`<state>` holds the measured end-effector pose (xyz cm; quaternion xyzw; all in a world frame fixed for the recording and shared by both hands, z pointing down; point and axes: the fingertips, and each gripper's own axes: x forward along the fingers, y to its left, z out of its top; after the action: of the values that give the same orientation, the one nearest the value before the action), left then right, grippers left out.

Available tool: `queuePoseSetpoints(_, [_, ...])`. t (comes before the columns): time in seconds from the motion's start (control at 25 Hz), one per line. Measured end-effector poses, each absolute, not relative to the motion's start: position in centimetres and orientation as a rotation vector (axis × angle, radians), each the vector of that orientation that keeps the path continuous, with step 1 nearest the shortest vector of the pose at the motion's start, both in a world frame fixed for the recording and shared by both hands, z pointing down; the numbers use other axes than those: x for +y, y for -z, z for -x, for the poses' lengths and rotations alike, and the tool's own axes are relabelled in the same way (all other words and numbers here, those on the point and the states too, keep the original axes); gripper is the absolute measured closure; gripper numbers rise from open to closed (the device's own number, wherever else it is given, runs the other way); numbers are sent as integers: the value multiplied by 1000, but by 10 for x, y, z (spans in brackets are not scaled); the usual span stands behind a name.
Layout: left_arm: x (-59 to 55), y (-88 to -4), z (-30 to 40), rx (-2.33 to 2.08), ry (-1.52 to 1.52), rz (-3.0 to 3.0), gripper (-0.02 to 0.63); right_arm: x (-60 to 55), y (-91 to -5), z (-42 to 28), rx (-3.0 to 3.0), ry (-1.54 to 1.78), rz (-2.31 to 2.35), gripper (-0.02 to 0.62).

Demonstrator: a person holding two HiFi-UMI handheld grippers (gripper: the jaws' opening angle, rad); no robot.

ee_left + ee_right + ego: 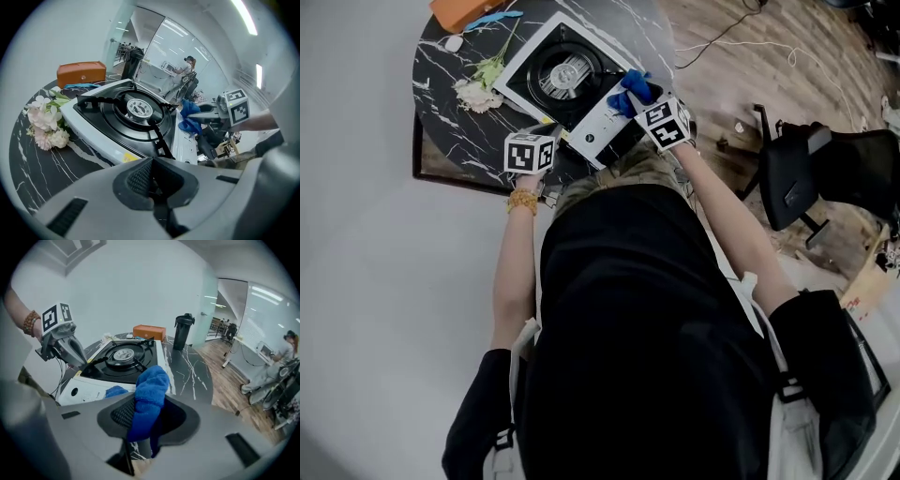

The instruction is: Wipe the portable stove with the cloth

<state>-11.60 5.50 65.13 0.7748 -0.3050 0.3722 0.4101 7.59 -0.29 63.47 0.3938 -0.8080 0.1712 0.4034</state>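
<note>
1 cloth (149,392) pinched in right gripper (149,416), stove (592,125) alongside

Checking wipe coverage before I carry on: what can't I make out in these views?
Head view: the cloth and the right claw's marker cube cover part of the portable stove's front panel.
Right gripper view: the cloth, clamped in that claw, hides the panel strip beneath it.
Head view: the left claw's marker cube hides most of its tips.
All views: smears or dirt on the stove are too small to tell.
</note>
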Motion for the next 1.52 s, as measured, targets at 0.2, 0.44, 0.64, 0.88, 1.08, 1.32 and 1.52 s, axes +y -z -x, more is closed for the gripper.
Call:
queuePoseSetpoints(0.2, [54, -651, 116, -788, -949, -1962, 601, 46, -637, -19, -2098, -466, -813, 485])
queuePoseSetpoints(0.44, [55, -650, 116, -799, -951, -1991, 601, 101, -639, 62, -2151, -497, -544, 483])
queuePoseSetpoints(0.64, [56, -648, 118, -735, -687, -1858, 596, 128, -606, 100, -2410, -972, -282, 477])
queuePoseSetpoints(0.88, [66, -529, 115, -362, -127, -2000, 334, 92, -512, 56, -2649, -372, -575, 471])
queuePoseSetpoints(1.08, [84, -479, 79, -174, -2, -2088, 318, 99, -469, 96, -2521, 289, -414, 462])
queuePoseSetpoints(1.32, [68, -451, 71, -216, 394, -1989, 424, 94, -455, 113, -2621, 368, -246, 345])
queuePoseSetpoints(1.52, [43, -409, 95, -207, 962, -1824, 457, 64, -394, 90, -2978, -140, -18, 344])
